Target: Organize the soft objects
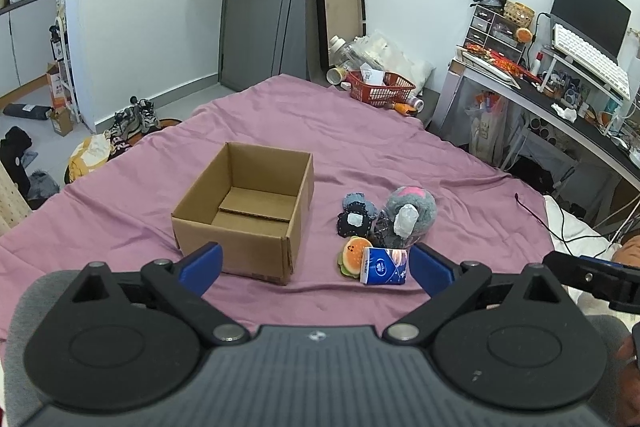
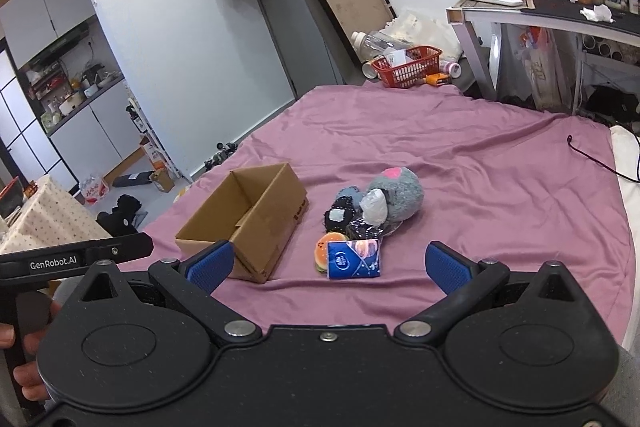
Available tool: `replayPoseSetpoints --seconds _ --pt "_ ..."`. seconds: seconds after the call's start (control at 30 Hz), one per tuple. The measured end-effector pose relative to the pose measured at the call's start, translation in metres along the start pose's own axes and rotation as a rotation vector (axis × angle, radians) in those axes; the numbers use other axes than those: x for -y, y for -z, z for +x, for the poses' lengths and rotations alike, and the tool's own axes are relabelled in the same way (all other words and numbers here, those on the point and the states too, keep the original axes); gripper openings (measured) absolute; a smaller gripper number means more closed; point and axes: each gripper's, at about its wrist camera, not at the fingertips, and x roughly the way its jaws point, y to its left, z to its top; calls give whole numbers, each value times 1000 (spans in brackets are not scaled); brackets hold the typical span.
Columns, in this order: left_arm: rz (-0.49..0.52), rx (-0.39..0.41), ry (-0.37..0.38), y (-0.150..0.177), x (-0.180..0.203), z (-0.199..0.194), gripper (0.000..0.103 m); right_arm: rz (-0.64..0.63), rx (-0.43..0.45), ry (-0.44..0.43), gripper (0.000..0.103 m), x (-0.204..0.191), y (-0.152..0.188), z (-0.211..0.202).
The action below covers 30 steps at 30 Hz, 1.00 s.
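An open, empty cardboard box [image 1: 244, 211] [image 2: 248, 219] sits on the purple bedsheet [image 1: 360, 155] [image 2: 460, 155]. To its right lies a pile of soft things: a grey plush toy [image 1: 412, 207] [image 2: 396, 191], dark rolled socks [image 1: 354, 219] [image 2: 340, 213], a burger plush [image 1: 352, 255] [image 2: 328, 245] and a blue tissue pack [image 1: 384, 265] [image 2: 354, 259]. My left gripper [image 1: 318, 265] is open and empty, held above the sheet in front of the box and pile. My right gripper [image 2: 328, 265] is open and empty, in front of the tissue pack.
A red basket [image 1: 380, 87] [image 2: 408, 67] with clutter stands at the bed's far edge. A desk [image 1: 560, 99] [image 2: 560, 11] stands to the right. A black cable [image 2: 592, 155] lies on the sheet's right side. Shoes [image 1: 136, 119] lie on the floor to the left.
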Motion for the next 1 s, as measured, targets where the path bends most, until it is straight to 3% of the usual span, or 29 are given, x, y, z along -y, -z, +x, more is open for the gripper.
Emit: replayPoseSetpoints --seconds 1.0 --pt "-58 -134 6 3 16 105 99 147 -124 -28 103 47 -10 84"
